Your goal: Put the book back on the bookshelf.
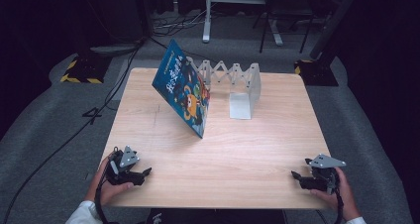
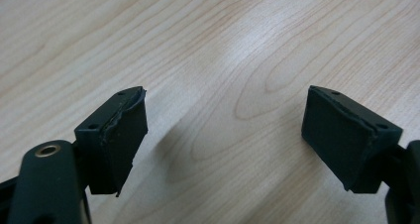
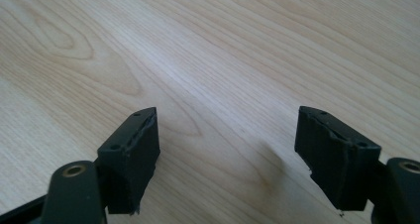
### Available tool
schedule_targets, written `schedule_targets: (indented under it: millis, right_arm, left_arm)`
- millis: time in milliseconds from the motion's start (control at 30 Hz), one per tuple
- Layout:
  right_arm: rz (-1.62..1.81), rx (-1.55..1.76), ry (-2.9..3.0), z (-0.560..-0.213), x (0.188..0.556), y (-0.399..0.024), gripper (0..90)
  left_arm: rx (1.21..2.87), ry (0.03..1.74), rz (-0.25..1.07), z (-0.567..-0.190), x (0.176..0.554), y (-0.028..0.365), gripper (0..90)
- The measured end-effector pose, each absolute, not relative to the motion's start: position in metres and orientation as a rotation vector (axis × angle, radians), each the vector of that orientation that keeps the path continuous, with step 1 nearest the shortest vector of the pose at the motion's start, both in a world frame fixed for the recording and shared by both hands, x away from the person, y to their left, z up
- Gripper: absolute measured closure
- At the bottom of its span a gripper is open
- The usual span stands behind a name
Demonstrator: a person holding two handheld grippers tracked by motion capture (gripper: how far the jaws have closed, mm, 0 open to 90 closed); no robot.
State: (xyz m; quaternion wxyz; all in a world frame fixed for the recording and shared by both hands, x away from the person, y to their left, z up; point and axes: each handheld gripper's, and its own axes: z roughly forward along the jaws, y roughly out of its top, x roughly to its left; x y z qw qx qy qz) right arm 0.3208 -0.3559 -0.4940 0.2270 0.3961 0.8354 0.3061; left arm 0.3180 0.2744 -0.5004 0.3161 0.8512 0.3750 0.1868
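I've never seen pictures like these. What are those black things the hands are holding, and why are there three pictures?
A person sits at a wooden table holding a grabbing tool in each hand: the left gripper and the right gripper. The high view looks down from above. The two gripper views come from small cameras riding on the tools, so you see their black fingers up close over bare wood. Both are open and hold nothing. A colourful book stands tilted against a white folding bookstand.
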Motion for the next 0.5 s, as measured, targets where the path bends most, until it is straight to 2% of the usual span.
schedule_targets:
  millis: [100,300,500]
  right_arm:
    - [0.896,1.135,2.289,-0.497,0.319,-0.365,24.1]
    - [0.967,1.232,2.254,-0.502,0.317,-0.380,20.2]
    - [0.981,1.266,2.213,-0.505,0.316,-0.383,20.1]
  left_arm:
    - [2.169,1.060,0.411,-0.505,0.316,0.281,18.0]
    - [2.171,1.072,0.415,-0.505,0.311,0.285,17.5]
    - [2.167,1.068,0.412,-0.505,0.310,0.285,17.5]
